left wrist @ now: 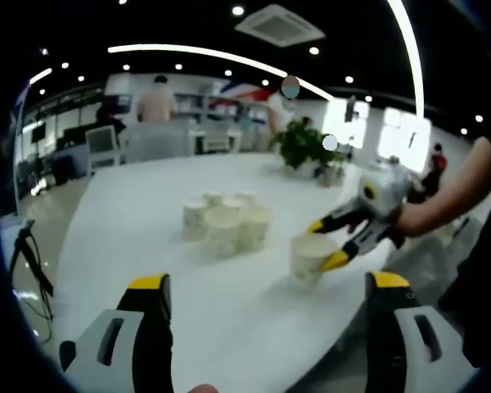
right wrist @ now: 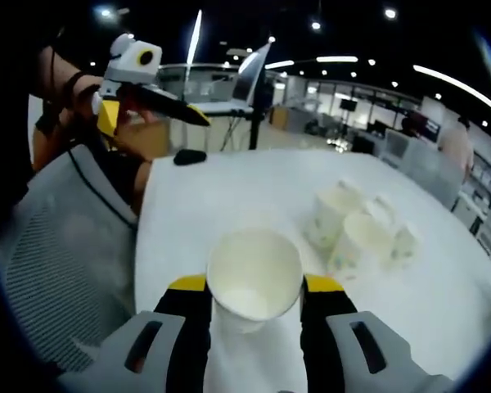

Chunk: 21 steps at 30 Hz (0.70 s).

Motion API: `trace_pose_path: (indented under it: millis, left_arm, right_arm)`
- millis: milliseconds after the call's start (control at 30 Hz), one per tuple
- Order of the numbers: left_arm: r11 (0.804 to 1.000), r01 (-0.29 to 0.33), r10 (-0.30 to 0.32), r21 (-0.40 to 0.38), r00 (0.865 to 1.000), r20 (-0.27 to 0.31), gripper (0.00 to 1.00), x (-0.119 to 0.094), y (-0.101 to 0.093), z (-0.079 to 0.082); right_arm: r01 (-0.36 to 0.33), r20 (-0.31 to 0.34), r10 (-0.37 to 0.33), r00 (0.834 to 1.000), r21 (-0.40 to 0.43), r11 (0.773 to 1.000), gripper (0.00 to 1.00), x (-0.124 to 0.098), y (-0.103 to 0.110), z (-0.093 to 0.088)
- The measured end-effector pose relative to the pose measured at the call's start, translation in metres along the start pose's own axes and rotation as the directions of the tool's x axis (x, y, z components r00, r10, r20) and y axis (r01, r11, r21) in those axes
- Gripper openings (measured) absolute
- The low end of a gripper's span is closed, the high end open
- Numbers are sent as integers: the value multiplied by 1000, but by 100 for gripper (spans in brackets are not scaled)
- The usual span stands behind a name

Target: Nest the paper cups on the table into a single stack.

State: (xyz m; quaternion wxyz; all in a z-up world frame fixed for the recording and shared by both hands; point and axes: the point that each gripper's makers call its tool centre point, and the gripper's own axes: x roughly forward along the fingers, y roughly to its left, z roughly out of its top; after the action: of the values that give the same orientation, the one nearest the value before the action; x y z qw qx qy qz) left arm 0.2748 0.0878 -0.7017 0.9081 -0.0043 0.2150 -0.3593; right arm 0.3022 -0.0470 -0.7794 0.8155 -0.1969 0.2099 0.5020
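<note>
Paper cups (left wrist: 226, 219) stand clustered mid-way across the white worktop (left wrist: 147, 237), largest thing here. Nearer its edge, a single cup (right wrist: 254, 278) sits upright, clenched between the right claw (right wrist: 254, 283) jaws. Left claw (left wrist: 269, 283) hovers above the worktop, jaws spread wide and released. Behind the cluster stands a small potted plant (left wrist: 307, 149).

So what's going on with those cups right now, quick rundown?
Right gripper closed on one paper cup. Left gripper open, empty. Remaining cups clustered mid-table. Nothing between.
</note>
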Motion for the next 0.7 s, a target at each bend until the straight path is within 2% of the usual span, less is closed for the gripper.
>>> trace_pose_path:
  millis: [300, 533, 700]
  left_arm:
    - [1000, -3, 3, 1, 1000, -5, 97, -2, 0, -2]
    - [1000, 2, -2, 3, 1000, -10, 97, -3, -2, -2]
    - [1000, 3, -3, 6, 1000, -6, 97, -2, -2, 0]
  right_arm:
    - [-25, -28, 25, 999, -18, 1000, 42, 1, 14, -14]
    - [-32, -39, 31, 999, -13, 999, 45, 1, 15, -19]
    - [-28, -52, 29, 998, 15, 999, 54, 2, 15, -23]
